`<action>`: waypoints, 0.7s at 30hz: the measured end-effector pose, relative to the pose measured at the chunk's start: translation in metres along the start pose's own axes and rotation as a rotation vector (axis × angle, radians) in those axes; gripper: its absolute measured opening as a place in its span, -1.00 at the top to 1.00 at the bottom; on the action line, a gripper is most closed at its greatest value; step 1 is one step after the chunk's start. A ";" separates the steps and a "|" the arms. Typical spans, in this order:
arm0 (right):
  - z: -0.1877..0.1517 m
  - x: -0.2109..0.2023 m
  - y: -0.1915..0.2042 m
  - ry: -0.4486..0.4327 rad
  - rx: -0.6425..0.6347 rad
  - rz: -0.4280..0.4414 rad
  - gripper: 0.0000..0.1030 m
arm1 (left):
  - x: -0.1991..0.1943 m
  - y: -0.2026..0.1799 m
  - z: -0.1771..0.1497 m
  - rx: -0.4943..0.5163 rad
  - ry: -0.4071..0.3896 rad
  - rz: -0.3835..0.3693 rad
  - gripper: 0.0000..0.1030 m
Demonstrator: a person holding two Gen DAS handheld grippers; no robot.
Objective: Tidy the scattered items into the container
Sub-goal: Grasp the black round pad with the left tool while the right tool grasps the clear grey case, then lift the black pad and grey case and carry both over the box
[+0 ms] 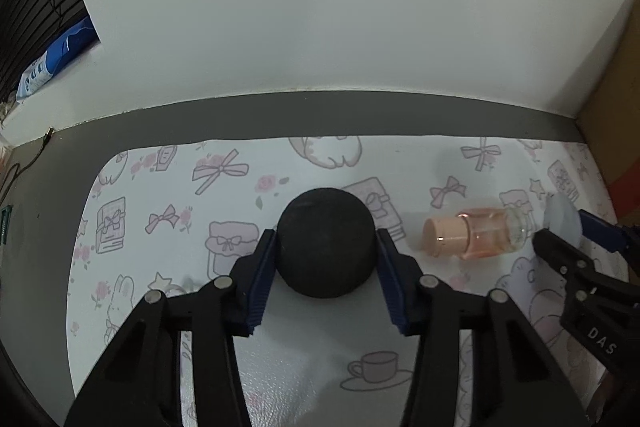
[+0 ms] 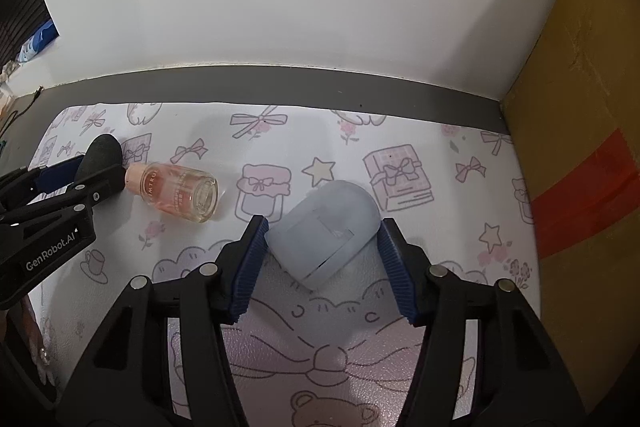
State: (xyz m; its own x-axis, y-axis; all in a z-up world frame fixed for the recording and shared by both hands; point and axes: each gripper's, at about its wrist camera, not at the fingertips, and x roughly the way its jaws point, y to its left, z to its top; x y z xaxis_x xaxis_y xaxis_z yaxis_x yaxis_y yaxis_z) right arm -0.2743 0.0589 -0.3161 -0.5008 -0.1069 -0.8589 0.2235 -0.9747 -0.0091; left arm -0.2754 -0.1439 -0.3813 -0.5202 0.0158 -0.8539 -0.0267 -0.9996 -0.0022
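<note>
The left gripper (image 1: 326, 247) pinches a matte black sponge ball (image 1: 326, 241) mid-mat, soft and light. The right gripper (image 2: 322, 239) clasps a pale blue rounded plastic case (image 2: 326, 227), rigid and probably slick, near the printed mat's (image 2: 400, 131) right edge. Between them lies a fragile pink glass bottle (image 2: 176, 191), best held across its body.

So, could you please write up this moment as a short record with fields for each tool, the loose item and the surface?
left tool: fingers against both sides of a black sponge ball resting on the mat
right tool: fingers on either side of a pale blue rounded case, also on the mat
loose item: pink bottle lying on its side between the two tools, cap toward the ball
surface: white mat with pink cartoon prints
container: cannot tell; a cardboard box stands at the right
</note>
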 end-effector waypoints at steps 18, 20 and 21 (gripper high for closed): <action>-0.001 -0.022 -0.011 -0.018 0.017 0.021 -0.13 | -0.024 0.004 0.001 0.004 -0.041 0.024 0.11; -0.002 -0.032 -0.015 -0.023 0.019 0.022 -0.13 | -0.034 0.006 0.002 0.007 -0.052 0.030 0.11; -0.002 -0.037 -0.015 -0.027 0.019 0.023 -0.13 | -0.040 0.007 0.003 0.005 -0.057 0.030 0.12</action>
State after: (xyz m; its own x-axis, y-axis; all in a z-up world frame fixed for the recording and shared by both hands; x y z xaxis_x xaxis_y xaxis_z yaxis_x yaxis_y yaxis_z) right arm -0.2582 0.0780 -0.2854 -0.5183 -0.1339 -0.8446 0.2190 -0.9755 0.0202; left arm -0.2572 -0.1512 -0.3458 -0.5686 -0.0124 -0.8225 -0.0144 -0.9996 0.0251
